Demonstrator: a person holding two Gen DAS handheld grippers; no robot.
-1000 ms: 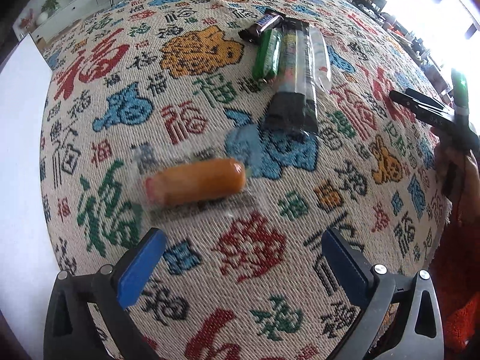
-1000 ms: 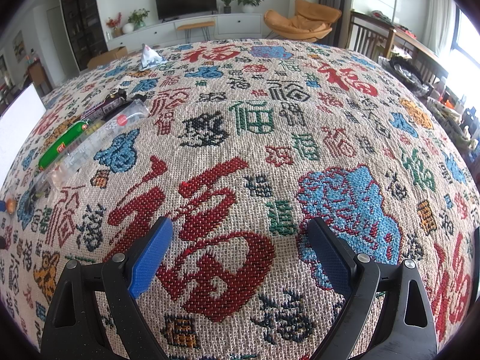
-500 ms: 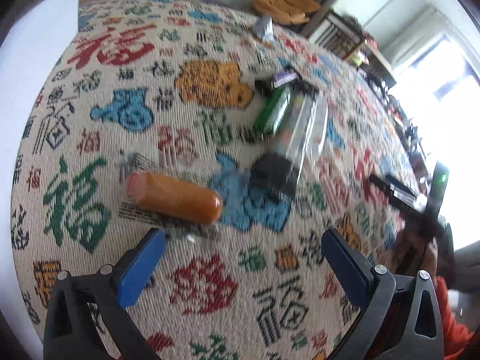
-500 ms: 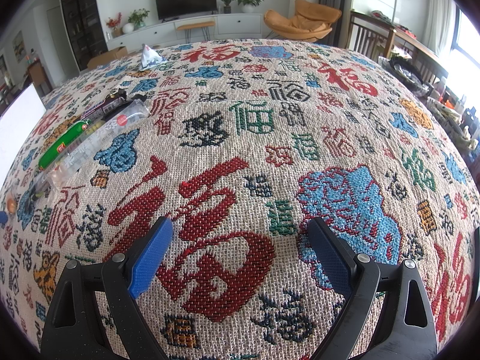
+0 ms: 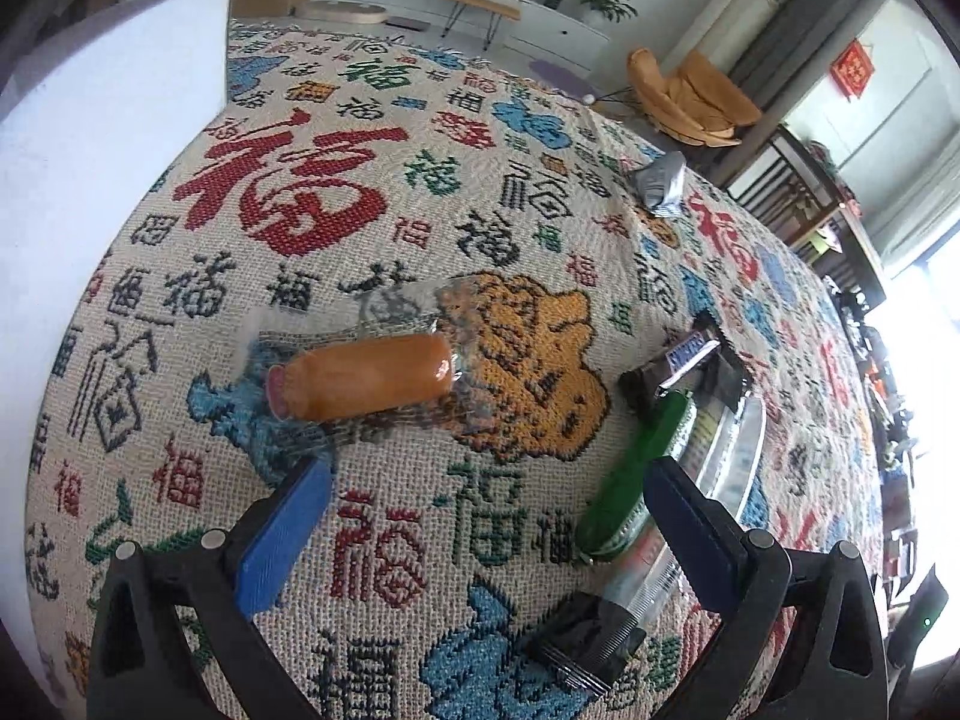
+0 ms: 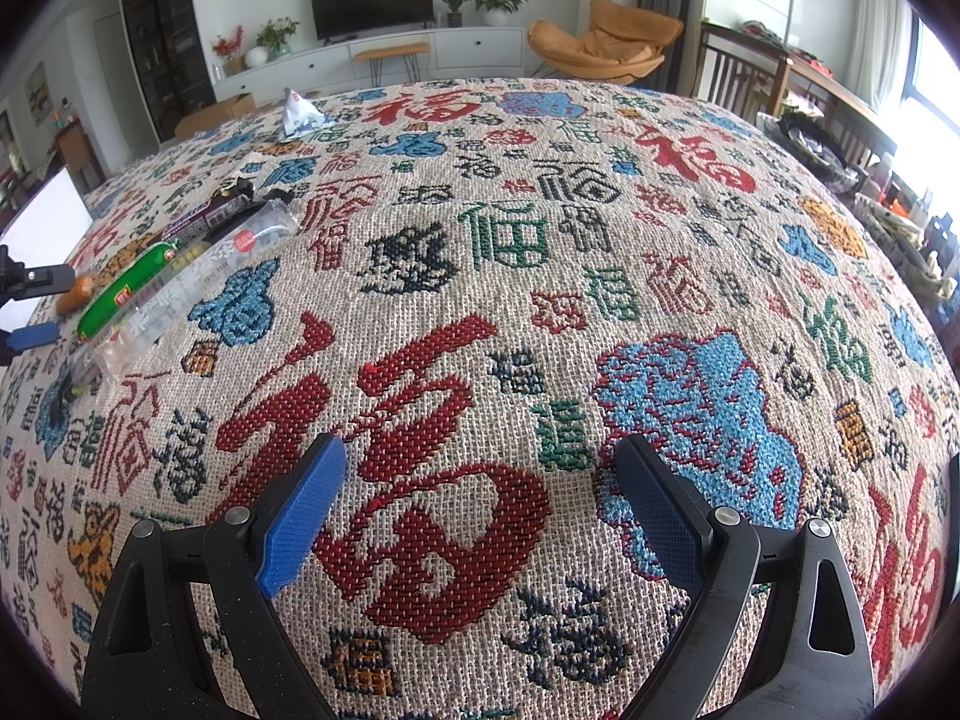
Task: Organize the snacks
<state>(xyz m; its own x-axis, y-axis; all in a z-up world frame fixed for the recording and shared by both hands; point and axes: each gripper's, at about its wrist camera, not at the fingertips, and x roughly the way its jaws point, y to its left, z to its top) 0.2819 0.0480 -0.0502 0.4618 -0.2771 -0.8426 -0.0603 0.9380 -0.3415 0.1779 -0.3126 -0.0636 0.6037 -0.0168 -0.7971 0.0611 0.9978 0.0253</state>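
The left gripper (image 5: 486, 516) hangs low over the patterned tablecloth (image 5: 372, 222) with its 2 blue pads spread wide and nothing between them. That width suits the sausage (image 5: 366, 384), which lies crosswise in its clear wrapper just beyond the left pad; I judge the spread is set for a grasp across its short side.

Taking the sausage as the landmark: to its right, past an orange woven patch, 3 snacks lie side by side in a row, which looks like the sorted group. The green stick (image 5: 636, 480) is nearest the sausage, the clear-wrapped long packet (image 5: 714, 480) touches its far side, and the dark chocolate bar (image 5: 672, 366) sits at the row's far end. The sausage is well apart from them, so it is probably the next piece to join. Left of the sausage stands a white board (image 5: 102, 168), leaving only a narrow strip of cloth on that side. Beyond the sausage the cloth is bare up to a crumpled silver packet (image 5: 660, 183) far off to the right, still outside the group.

The right gripper (image 6: 480, 516) hovers over bare cloth, its pads equally wide apart and holding nothing, well away from the snacks, which keeps it clear of the left one. Open cloth runs ahead of it to the far edge.
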